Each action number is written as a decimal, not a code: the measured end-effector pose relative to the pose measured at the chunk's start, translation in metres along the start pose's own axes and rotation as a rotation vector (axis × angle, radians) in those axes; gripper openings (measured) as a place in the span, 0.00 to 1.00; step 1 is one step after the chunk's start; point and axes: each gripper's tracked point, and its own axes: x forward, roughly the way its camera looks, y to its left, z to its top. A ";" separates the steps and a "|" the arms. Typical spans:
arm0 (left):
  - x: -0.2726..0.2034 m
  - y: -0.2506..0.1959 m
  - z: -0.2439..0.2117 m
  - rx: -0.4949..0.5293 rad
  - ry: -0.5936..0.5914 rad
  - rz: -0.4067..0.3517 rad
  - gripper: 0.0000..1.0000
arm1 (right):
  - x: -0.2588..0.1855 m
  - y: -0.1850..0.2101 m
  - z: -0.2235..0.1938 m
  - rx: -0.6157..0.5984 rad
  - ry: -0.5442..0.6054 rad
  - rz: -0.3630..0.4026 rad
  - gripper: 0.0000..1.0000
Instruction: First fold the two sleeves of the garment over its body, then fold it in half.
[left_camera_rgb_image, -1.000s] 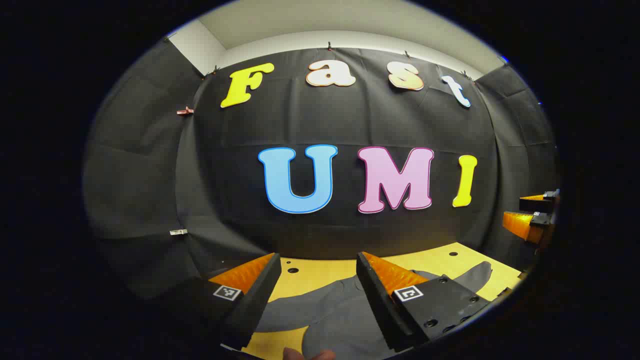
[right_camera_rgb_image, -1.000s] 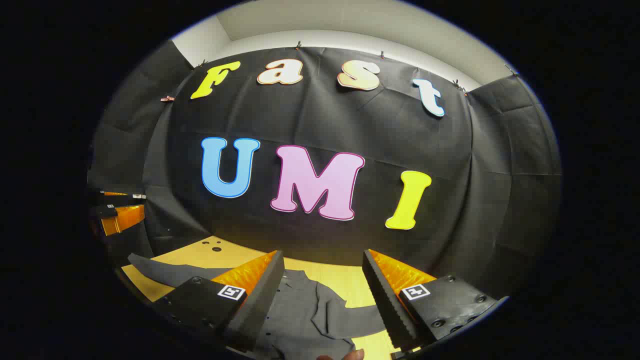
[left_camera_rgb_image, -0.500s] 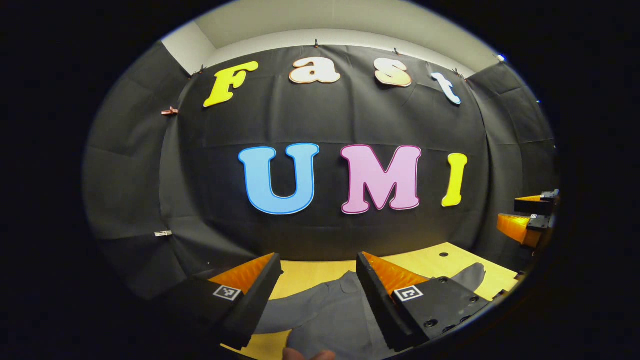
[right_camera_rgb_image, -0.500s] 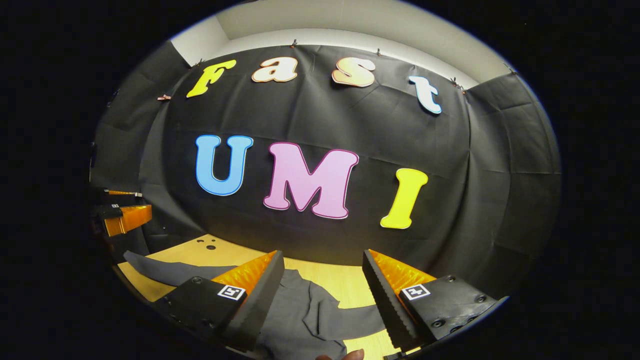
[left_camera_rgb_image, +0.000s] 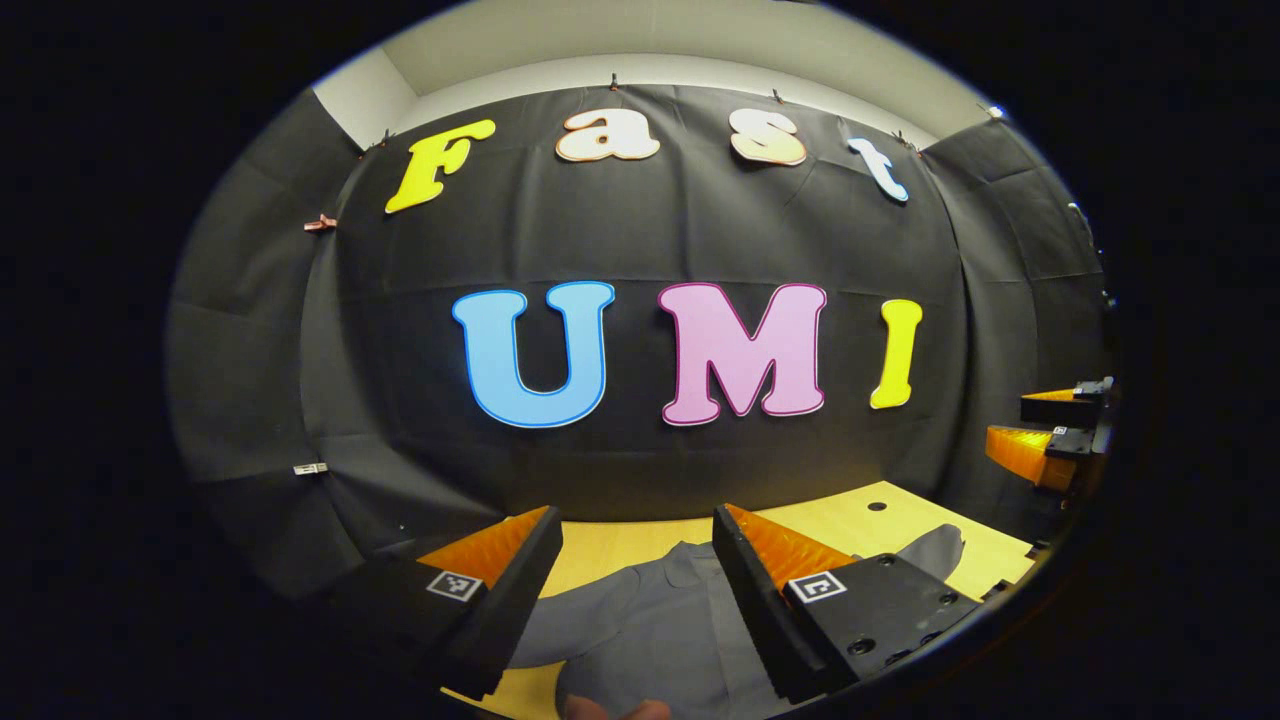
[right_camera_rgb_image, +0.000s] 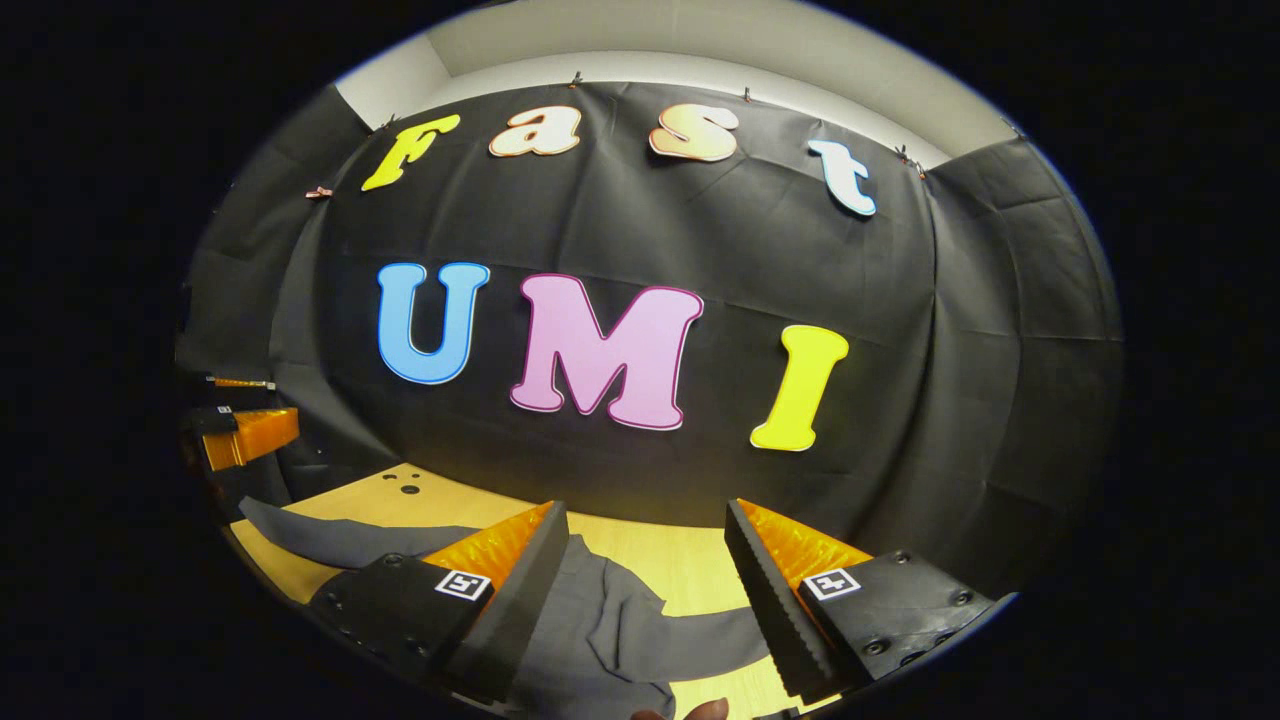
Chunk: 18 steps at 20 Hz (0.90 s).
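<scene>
Grey garment (left_camera_rgb_image: 650, 630) flat on yellow table (left_camera_rgb_image: 850, 520), sleeves (right_camera_rgb_image: 340, 540) spread outward.

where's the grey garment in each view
Left gripper view: the garment lies at bottom centre, between that gripper's fingers, one sleeve reaching out to the right.
Right gripper view: bottom centre and left, one sleeve running left.
Shared landmark: the yellow table under it.

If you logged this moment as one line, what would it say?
stage: before first fold | left gripper: open, above shirt | right gripper: open, above shirt | sleeves: spread on table
</scene>
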 end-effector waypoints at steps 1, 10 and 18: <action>0.002 -0.004 -0.003 -0.006 0.005 -0.007 0.95 | 0.005 -0.011 -0.008 -0.004 0.014 -0.004 0.97; 0.013 -0.046 -0.015 0.010 0.079 -0.041 0.95 | 0.071 -0.141 -0.129 0.003 0.198 -0.127 0.97; 0.023 -0.063 -0.029 0.044 0.147 0.012 0.99 | 0.111 -0.187 -0.274 0.065 0.452 -0.131 0.98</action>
